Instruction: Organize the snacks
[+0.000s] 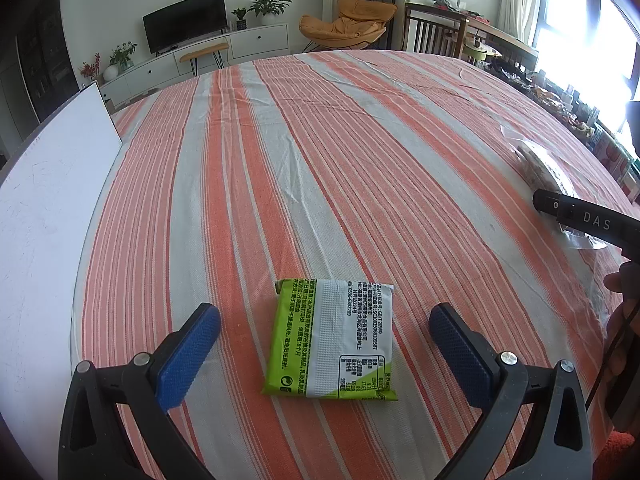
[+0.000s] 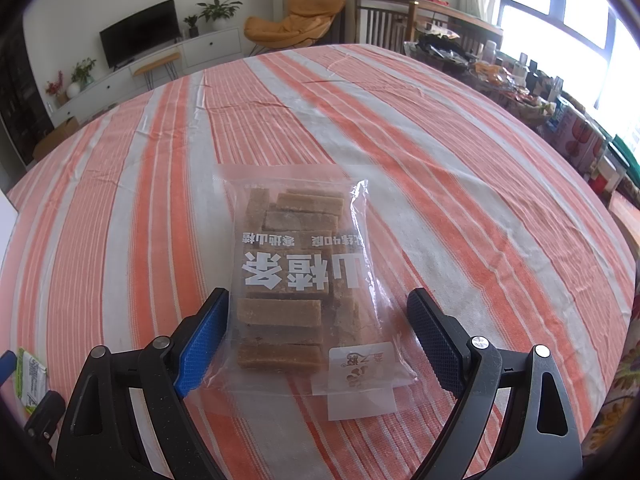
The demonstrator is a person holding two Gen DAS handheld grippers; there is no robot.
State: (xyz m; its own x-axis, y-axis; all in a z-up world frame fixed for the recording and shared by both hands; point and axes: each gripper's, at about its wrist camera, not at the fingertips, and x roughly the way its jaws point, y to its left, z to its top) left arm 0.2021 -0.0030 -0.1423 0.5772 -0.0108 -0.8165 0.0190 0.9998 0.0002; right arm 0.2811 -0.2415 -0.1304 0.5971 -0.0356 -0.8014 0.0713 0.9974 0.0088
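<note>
A green and white snack packet (image 1: 330, 338) lies flat on the striped tablecloth (image 1: 320, 152), printed back side up. My left gripper (image 1: 325, 330) is open, its blue pads on either side of the packet without touching it. A clear bag of brown hawthorn strips (image 2: 298, 276) lies flat on the cloth in the right wrist view. My right gripper (image 2: 318, 326) is open around the near end of that bag, the left pad (image 2: 204, 340) at its edge. The clear bag (image 1: 544, 166) and the right gripper's body show at the right edge of the left wrist view. The green packet (image 2: 30, 376) shows at the far left of the right wrist view.
A white board (image 1: 48, 208) lies at the table's left edge. Beyond the right edge stands a cluttered side table with boxes and jars (image 2: 560, 120). Wooden chairs (image 2: 384, 20), an orange lounge chair (image 1: 346, 24) and a TV cabinet (image 1: 188, 32) stand beyond the far edge.
</note>
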